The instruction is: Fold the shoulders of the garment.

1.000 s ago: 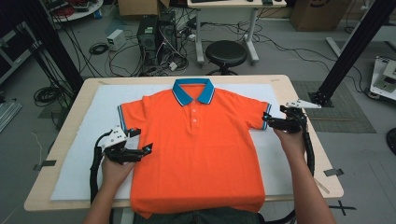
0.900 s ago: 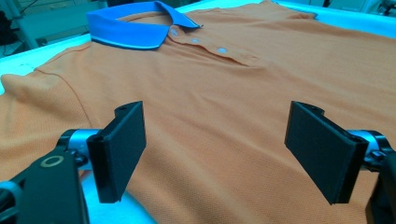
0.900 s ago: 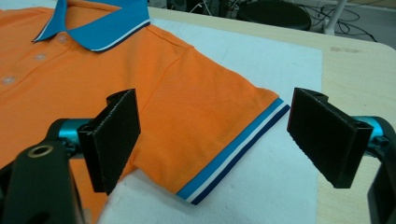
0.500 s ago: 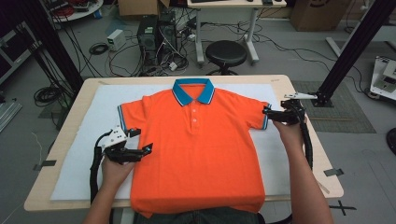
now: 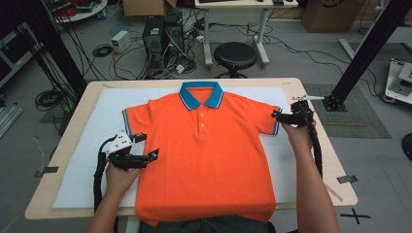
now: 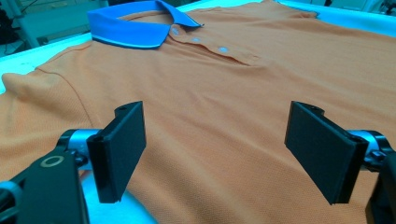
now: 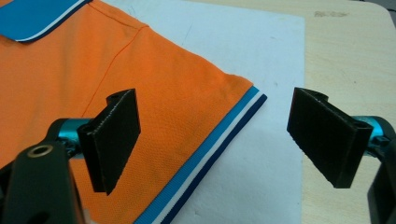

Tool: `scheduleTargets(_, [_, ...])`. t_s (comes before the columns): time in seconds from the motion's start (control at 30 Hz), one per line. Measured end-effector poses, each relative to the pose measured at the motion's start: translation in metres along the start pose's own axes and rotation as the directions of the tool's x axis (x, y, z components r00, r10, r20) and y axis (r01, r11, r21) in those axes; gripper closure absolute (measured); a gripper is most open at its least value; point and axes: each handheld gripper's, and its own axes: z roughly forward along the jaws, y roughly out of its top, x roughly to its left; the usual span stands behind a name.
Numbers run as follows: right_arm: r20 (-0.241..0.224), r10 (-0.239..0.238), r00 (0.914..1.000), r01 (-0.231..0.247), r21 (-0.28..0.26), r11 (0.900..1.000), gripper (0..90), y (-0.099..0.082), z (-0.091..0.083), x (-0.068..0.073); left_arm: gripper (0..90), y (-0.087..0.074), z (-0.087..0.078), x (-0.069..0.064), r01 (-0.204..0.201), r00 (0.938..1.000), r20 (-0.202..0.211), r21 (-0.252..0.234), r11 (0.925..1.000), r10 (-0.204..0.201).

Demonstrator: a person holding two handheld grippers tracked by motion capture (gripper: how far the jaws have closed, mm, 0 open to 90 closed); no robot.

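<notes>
Near edge, bottom of the high view: two forearms come in. Left gripper (image 5: pixel 150 145) sits lower left of centre, over the side edge of the orange polo shirt (image 5: pixel 206 155), jaws apart, nothing between them. In the left gripper view both black jaws stand wide with orange knit fabric spread flat under and beyond them; no contact visible.

Shirt lies face up, flat, centred on the white mat (image 5: pixel 73 179), which covers most of the wooden table (image 5: pixel 335 170). Hem hangs just over the near table edge, bottom centre of frame. No logo, label or print readable on the shirt front; plain placket with pale buttons (image 6: pixel 223 49).

Right gripper (image 5: pixel 277 115) is right of centre, at the shirt's sleeve cuff (image 7: pixel 210 154). Jaws apart. In the right gripper view the cuff's blue/white/navy stripe trim runs diagonally between the jaws; one jaw over orange fabric, the other over the mat. Not clamped.

Farther up: blue collar (image 5: pixel 200 94) with white edge stripe, upper centre of the shirt.

Beyond the table, top of frame: black stool (image 5: pixel 235 55), PC tower (image 5: pixel 163 36), loose cables on the floor. Cardboard box (image 5: pixel 326 12) at upper right has some dark print, too small to read.
</notes>
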Motion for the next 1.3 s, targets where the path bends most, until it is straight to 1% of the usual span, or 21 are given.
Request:
scheduleTargets(0.13, [0.007, -0.002, 1.0, 0.002, 0.006, 1.0, 17.5, 0.001, 0.003, 0.002, 20.7, 0.0, 0.0, -0.001, -0.004, 1.0, -0.001, 0.0, 1.0, 0.004])
scheduleTargets(0.3, [0.024, -0.026, 0.9994, 0.025, 0.033, 0.9991, 17.5, 0.001, 0.01, 0.002, 20.7, 0.0, 0.001, -0.001, -0.007, 1.0, -0.003, 0.004, 1.0, 0.007])
scheduleTargets(0.37, [0.03, -0.014, 0.9994, 0.013, 0.044, 0.999, 17.5, 0.0, 0.012, 0.0, 20.7, 0.0, 0.001, -0.001, -0.007, 1.0, -0.003, 0.007, 1.0, 0.007])
scheduleTargets(0.4, [0.023, -0.003, 0.9997, 0.002, 0.051, 0.9987, 17.5, -0.001, 0.014, -0.002, 20.7, 0.0, 0.001, -0.001, -0.007, 1.0, -0.004, 0.008, 0.9999, 0.007])
scheduleTargets(0.47, [0.02, -0.001, 0.9998, 0.0, 0.059, 0.9983, 17.5, -0.002, 0.015, -0.003, 20.7, 0.0, 0.001, -0.001, -0.008, 1.0, -0.004, 0.01, 0.9999, 0.008])
scheduleTargets(0.5, [0.029, 0.002, 0.9996, -0.004, 0.074, 0.9973, 17.5, -0.003, 0.018, -0.004, 20.7, 0.0, 0.001, -0.001, -0.01, 0.9999, -0.004, 0.008, 0.9999, 0.01])
scheduleTargets(0.67, [0.029, 0.008, 0.9996, -0.011, 0.094, 0.9955, 17.5, -0.005, 0.022, -0.003, 20.7, 0.0, 0.001, -0.002, -0.011, 0.9999, -0.006, 0.011, 0.9999, 0.011])
scheduleTargets(0.7, [0.034, 0.003, 0.9994, -0.007, 0.107, 0.9942, 17.5, -0.006, 0.024, -0.003, 20.7, 0.001, 0.002, -0.002, -0.011, 0.9999, -0.005, 0.014, 0.9998, 0.011])
scheduleTargets(0.73, [0.034, 0.003, 0.9994, -0.007, 0.107, 0.9942, 17.5, -0.006, 0.024, -0.003, 20.7, 0.001, 0.002, -0.002, -0.011, 0.9999, -0.005, 0.014, 0.9998, 0.011])
scheduleTargets(0.77, [0.04, -0.001, 0.9992, -0.004, 0.122, 0.9926, 17.5, -0.007, 0.027, -0.003, 20.7, 0.001, 0.001, -0.002, -0.01, 0.9999, -0.006, 0.014, 0.9999, 0.01])
scheduleTargets(0.83, [0.045, -0.004, 0.999, -0.002, 0.128, 0.9918, 17.5, -0.007, 0.028, -0.003, 20.7, 0.001, 0.001, -0.002, -0.01, 0.9999, -0.006, 0.014, 0.9999, 0.01])
scheduleTargets(0.87, [0.047, 0.001, 0.9989, -0.007, 0.142, 0.9898, 17.5, -0.008, 0.03, -0.003, 20.7, 0.001, 0.001, -0.002, -0.011, 0.9999, -0.006, 0.014, 0.9998, 0.011])
scheduleTargets(0.9, [0.036, 0.004, 0.9994, -0.01, 0.17, 0.9854, 17.6, -0.01, 0.034, -0.003, 20.7, 0.001, 0.002, -0.002, -0.015, 0.9999, -0.004, 0.015, 0.9998, 0.015])
scheduleTargets(0.93, [0.034, 0.003, 0.9994, -0.01, 0.19, 0.9817, 19.3, -0.01, 0.036, -0.003, 20.7, 0.001, 0.002, -0.002, -0.015, 0.9999, -0.006, 0.015, 0.9998, 0.016])
scheduleTargets(0.97, [0.028, -0.009, 0.9996, 0.003, 0.208, 0.9782, 20.9, -0.011, 0.037, -0.003, 20.7, 0.001, 0.002, -0.002, -0.015, 0.9999, -0.006, 0.015, 0.9998, 0.016])
scheduleTargets(1.1, [0.038, 0.005, 0.9993, -0.013, 0.201, 0.9795, 21.9, -0.011, 0.036, -0.002, 20.7, 0.001, 0.002, -0.002, -0.015, 0.9999, -0.006, 0.015, 0.9998, 0.016])
scheduleTargets(1.13, [0.04, -0.006, 0.9992, -0.003, 0.197, 0.9804, 21.9, -0.011, 0.037, -0.001, 20.7, 0.001, 0.002, -0.002, -0.015, 0.9999, -0.005, 0.017, 0.9997, 0.015])
scheduleTargets(1.2, [0.042, 0.002, 0.9991, -0.011, 0.199, 0.98, 22.1, -0.011, 0.037, -0.001, 20.7, 0.001, 0.002, -0.002, -0.013, 0.9999, -0.003, 0.017, 0.9998, 0.013])
scheduleTargets(1.27, [0.042, -0.002, 0.9991, -0.006, 0.192, 0.9813, 28.2, -0.012, 0.036, 0.0, 20.7, 0.001, 0.002, -0.001, -0.011, 0.9999, -0.005, 0.017, 0.9998, 0.011])
scheduleTargets(1.3, [0.033, -0.001, 0.9995, -0.005, 0.192, 0.9813, 34.7, -0.011, 0.034, 0.0, 20.7, 0.001, 0.002, -0.002, -0.013, 0.9999, -0.004, 0.017, 0.9998, 0.013])
